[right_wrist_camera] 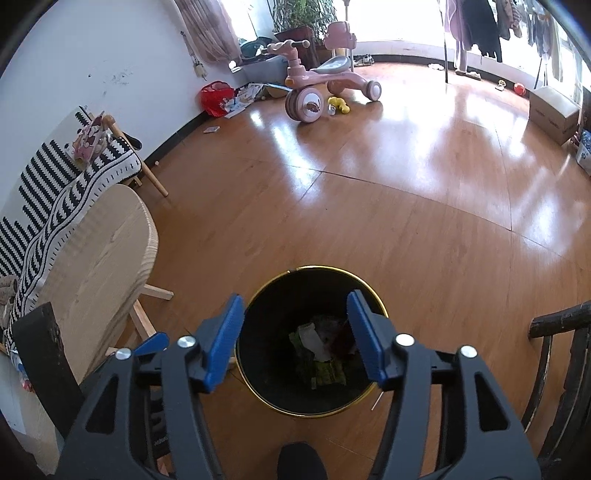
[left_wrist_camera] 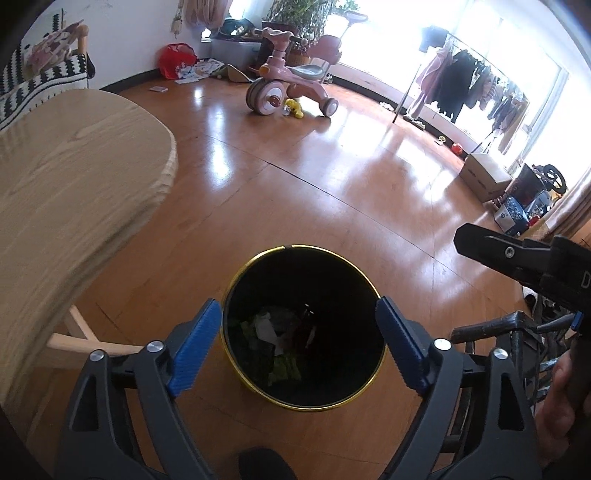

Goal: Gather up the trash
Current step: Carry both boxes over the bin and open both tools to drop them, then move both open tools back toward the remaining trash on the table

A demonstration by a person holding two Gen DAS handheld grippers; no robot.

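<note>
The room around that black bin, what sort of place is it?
Most likely a family living room. A pink child's tricycle stands on the glossy wooden floor, clothes hang on a drying rack by the bright windows, and a potted plant sits behind.

A glossy orange-brown wooden floor [right_wrist_camera: 369,206] fills the room, streaked with bright glare from the big windows [left_wrist_camera: 517,55] along the far side. A white wall [right_wrist_camera: 110,55] runs on the left above a dark skirting, with a striped black-and-white blanket [right_wrist_camera: 55,177] over a chair and a pale wooden table [left_wrist_camera: 66,177] close by. Farther off stand a pink tricycle [left_wrist_camera: 284,85], potted plants [left_wrist_camera: 299,14], a clothes rack [left_wrist_camera: 469,81] and a cardboard box [left_wrist_camera: 484,177].
</note>
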